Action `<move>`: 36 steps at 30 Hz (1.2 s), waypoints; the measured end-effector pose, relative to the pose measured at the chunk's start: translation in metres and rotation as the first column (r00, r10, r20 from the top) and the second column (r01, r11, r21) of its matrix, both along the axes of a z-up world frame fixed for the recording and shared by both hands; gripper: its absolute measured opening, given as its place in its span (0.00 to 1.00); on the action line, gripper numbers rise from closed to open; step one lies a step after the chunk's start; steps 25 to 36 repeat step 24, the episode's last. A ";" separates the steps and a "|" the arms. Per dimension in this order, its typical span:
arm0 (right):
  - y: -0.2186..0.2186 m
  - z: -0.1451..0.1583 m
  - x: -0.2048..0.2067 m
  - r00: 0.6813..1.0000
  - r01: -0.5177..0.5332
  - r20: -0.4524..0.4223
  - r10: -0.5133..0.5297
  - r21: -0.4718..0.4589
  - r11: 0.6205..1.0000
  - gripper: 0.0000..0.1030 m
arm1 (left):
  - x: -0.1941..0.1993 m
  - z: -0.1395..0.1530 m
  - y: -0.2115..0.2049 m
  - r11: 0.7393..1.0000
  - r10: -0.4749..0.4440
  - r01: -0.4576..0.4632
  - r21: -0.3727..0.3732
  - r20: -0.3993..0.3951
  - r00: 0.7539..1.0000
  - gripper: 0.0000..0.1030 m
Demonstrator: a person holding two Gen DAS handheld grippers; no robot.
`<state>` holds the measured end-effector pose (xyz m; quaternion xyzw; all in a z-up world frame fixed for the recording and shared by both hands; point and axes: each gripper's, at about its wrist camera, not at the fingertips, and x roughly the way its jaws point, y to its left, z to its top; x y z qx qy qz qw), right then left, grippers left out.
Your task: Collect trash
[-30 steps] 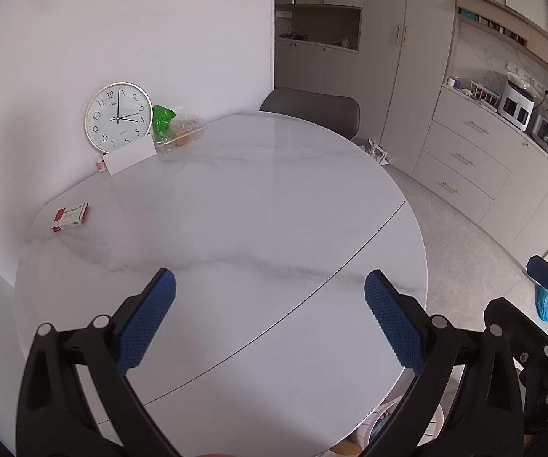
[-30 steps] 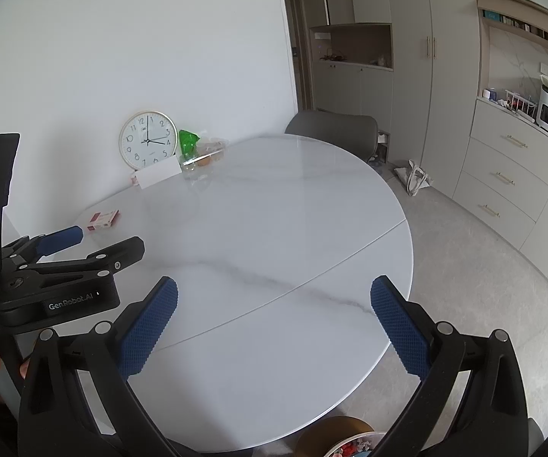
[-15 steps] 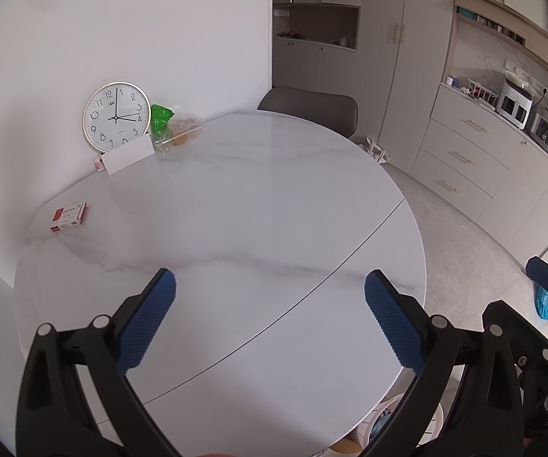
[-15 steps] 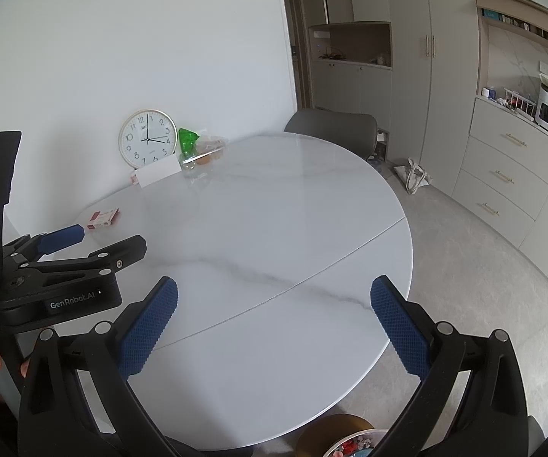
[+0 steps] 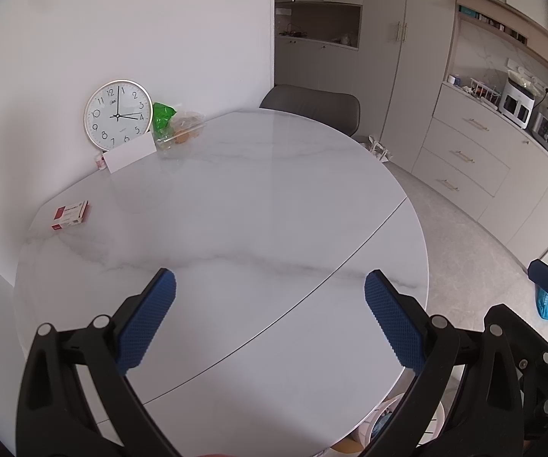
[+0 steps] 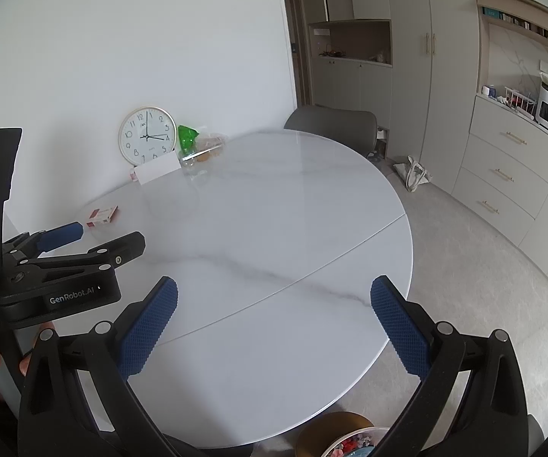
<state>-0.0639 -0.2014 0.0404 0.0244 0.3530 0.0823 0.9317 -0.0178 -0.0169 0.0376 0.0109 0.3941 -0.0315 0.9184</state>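
1. Trash on the counter (image 5: 236, 209) sits at its far edge by the wall: a small red and white box (image 5: 70, 214) lies flat at the far left, apart from everything else.
2. Further along that far edge, a green wrapper (image 5: 162, 115) and a clear plastic packet (image 5: 182, 131) with something orange inside lie touching each other, just beside a round wall clock (image 5: 118, 115) that leans against the wall.
3. A white card (image 5: 130, 155) stands propped in front of the clock, with a small pinkish item (image 5: 100, 162), too small to make out, at its left end.
4. The left claw (image 5: 270, 318) hangs over the near part of the counter with its blue pads spread wide and nothing between them.
5. The right claw (image 6: 274, 321) is also spread wide and holds nothing; it is near the counter's front edge, just to the right of the left claw (image 6: 95, 238).
6. A bin (image 6: 344, 436) with a gold-coloured wall stands on the floor just below the counter's near edge, with colourful scraps inside.
7. A grey chair (image 5: 312, 104) is at the far side of the counter.
8. Beige cabinets (image 5: 464, 152) with drawers line the right wall, with white appliances (image 5: 518, 103) on their top.
9. A light tote bag (image 6: 413, 173) lies on the floor near the cabinets.
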 end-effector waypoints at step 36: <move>-0.002 -0.004 0.000 1.000 -0.001 -0.019 0.001 0.001 1.000 0.98 | 0.003 -0.004 -0.001 1.000 0.004 -0.004 0.006 0.000 1.000 0.92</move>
